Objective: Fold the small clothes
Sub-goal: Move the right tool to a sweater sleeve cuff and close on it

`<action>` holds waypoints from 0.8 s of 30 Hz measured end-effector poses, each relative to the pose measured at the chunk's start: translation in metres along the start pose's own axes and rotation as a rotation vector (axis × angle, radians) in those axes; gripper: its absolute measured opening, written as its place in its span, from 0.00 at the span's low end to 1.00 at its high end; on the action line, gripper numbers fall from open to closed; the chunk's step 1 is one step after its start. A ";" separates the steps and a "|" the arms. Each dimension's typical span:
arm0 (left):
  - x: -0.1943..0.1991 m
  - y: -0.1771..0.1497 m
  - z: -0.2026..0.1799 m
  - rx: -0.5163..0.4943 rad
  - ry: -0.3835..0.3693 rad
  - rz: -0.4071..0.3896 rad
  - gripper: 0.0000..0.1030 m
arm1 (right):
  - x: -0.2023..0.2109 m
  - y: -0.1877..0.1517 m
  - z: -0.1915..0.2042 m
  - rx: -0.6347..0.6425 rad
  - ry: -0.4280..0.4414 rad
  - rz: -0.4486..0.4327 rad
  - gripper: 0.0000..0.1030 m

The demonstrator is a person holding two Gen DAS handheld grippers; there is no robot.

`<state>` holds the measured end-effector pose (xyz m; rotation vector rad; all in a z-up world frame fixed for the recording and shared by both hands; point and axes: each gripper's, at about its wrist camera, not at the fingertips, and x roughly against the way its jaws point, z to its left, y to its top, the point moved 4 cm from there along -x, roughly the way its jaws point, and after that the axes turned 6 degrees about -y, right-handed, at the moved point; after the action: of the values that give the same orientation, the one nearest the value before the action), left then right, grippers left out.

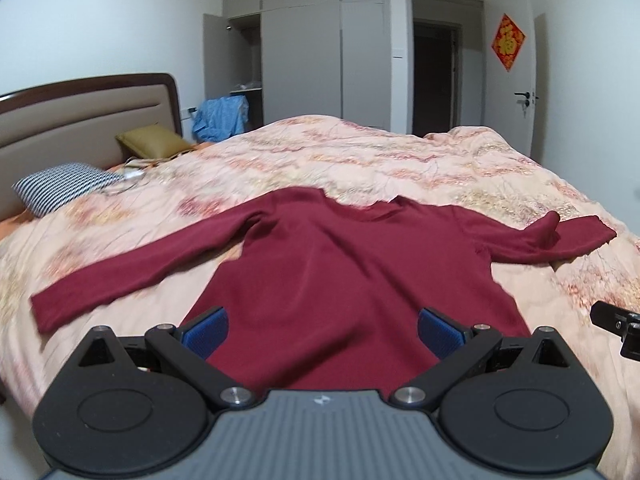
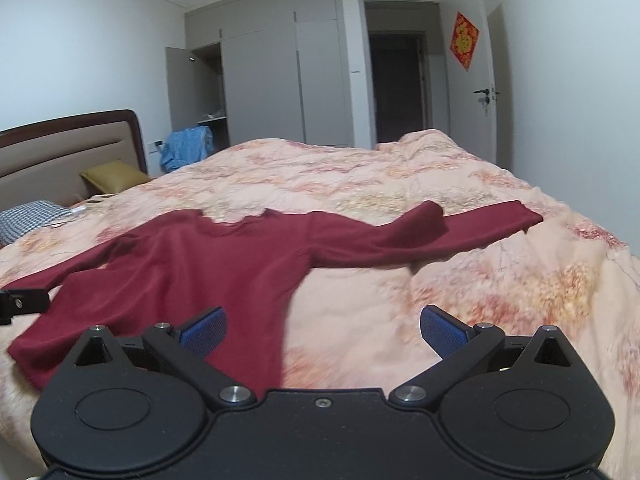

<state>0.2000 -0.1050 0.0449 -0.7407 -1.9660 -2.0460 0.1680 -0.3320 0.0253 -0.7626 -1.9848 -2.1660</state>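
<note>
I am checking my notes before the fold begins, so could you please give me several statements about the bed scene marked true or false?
1. The dark red long-sleeved top lies spread on the floral quilt. True.
2. The left gripper is shut on the hem. False: its fingers stand wide apart, holding nothing.
3. The right gripper is open. True.
4. Both sleeves lie flat. False: the right sleeve is bunched up near its middle.
5. The wardrobe is fully closed. False: one door stands open.
</note>
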 end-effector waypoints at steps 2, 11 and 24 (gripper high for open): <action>-0.017 0.010 -0.009 -0.017 -0.011 -0.003 1.00 | -0.018 0.005 -0.010 -0.001 -0.027 0.002 1.00; -0.100 0.034 -0.058 -0.065 -0.108 0.021 1.00 | -0.082 0.020 -0.056 -0.012 -0.141 0.003 1.00; -0.195 0.021 -0.099 -0.045 -0.117 0.084 1.00 | -0.161 0.043 -0.155 -0.115 -0.183 -0.079 1.00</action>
<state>0.3553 -0.2402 -0.0301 -0.9559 -1.9194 -2.0470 0.2803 -0.5267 -0.0074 -0.9455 -2.0193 -2.3510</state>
